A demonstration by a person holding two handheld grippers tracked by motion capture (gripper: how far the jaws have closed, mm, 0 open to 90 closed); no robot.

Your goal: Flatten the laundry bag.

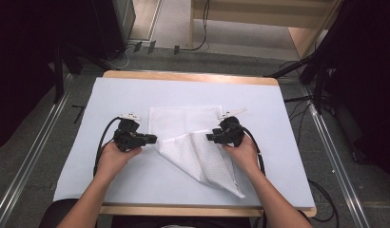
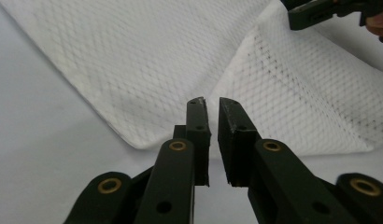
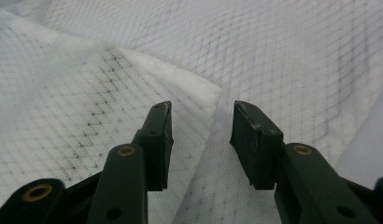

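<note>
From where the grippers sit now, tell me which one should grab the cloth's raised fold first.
Probably the right gripper. Its jaws stand open with the fold of the white cloth between them. The left gripper sits at the cloth's edge, its jaws only a slit apart, with nothing seen between them.

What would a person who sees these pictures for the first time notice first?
The eye goes first to the white, waffle-textured cloth at the middle of the pale blue table cover, partly folded so that one corner points toward the person. Next come the two black tongs at its sides: the left tongs at its left edge, nearly closed, and the right tongs over the fold, open.
</note>
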